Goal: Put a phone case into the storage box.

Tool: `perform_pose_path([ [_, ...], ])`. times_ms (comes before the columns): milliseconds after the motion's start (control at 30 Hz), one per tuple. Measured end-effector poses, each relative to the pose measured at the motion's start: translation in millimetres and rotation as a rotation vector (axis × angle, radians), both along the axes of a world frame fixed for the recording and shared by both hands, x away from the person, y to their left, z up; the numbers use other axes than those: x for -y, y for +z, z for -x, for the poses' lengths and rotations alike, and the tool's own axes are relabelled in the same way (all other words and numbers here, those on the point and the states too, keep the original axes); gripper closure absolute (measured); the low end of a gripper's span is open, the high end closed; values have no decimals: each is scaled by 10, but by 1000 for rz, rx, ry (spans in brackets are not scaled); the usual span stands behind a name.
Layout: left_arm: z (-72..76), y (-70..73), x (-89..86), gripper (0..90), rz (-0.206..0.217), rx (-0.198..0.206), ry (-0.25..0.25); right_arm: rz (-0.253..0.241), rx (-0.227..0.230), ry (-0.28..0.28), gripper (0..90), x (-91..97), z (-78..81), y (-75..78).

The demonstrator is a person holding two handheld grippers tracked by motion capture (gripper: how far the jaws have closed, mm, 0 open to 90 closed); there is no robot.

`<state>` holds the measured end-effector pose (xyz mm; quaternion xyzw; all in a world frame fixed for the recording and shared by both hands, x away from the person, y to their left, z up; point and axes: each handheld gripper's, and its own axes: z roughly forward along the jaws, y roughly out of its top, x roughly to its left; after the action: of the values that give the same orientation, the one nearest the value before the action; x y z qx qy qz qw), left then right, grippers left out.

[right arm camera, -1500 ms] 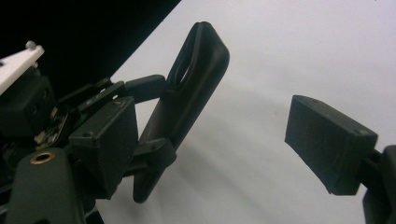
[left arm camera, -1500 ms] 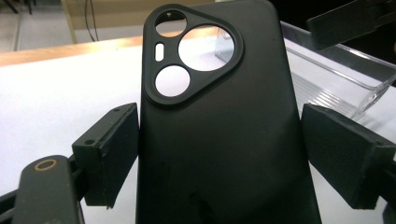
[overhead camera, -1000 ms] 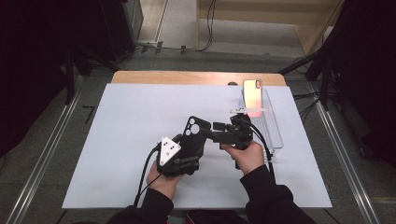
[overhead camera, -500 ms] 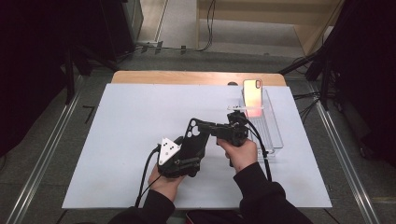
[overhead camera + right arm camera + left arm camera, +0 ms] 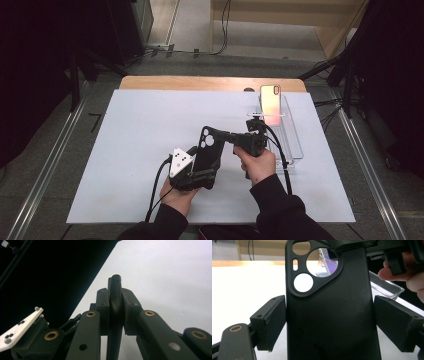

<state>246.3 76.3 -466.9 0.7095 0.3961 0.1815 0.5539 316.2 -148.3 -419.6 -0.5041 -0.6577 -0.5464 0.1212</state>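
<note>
In the high view, a little left of the middle and low in the frame, the left tool [image 5: 200,167] is held by the person's left hand [image 5: 176,194] above the white worktop [image 5: 125,130]. It holds the lower part of a black phone case [image 5: 207,150], which stands tilted with its camera opening at the top. In the left gripper view the case [image 5: 329,315] fills the centre; the left pad touches its edge, and the right pad stands just beside the other edge, so the tool grips the case across its width. To the right, the right tool [image 5: 231,136] comes in from the side, and its jaws have just been closing on the top edge of the case. In the right gripper view both pads press on the thin edge of the case [image 5: 115,302]. At the upper right of the high view a clear stand [image 5: 282,135] carries a phone [image 5: 270,102].
</note>
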Motion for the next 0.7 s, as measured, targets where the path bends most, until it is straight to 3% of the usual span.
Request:
perform_pose_path([
  [100, -5, 0, 2, 132, 9, -3, -7, -17, -19, 3, 768, 10, -2, 4],
  [200, -9, 15, 12, 127, -2, -24, -8, -17, -11, 12, 771, -1, 6, 20],
  [333, -45, -5, 26, 89, 1, -93, -29, -14, -17, 20, 771, -3, 10, 28],
  [433, -62, -5, 15, 88, 19, -129, -38, 1, 1, 14, 771, 21, 15, 46],
  [700, -74, 112, -19, 92, 8, -158, -74, 88, 77, -14, 771, 95, 53, 127],
])
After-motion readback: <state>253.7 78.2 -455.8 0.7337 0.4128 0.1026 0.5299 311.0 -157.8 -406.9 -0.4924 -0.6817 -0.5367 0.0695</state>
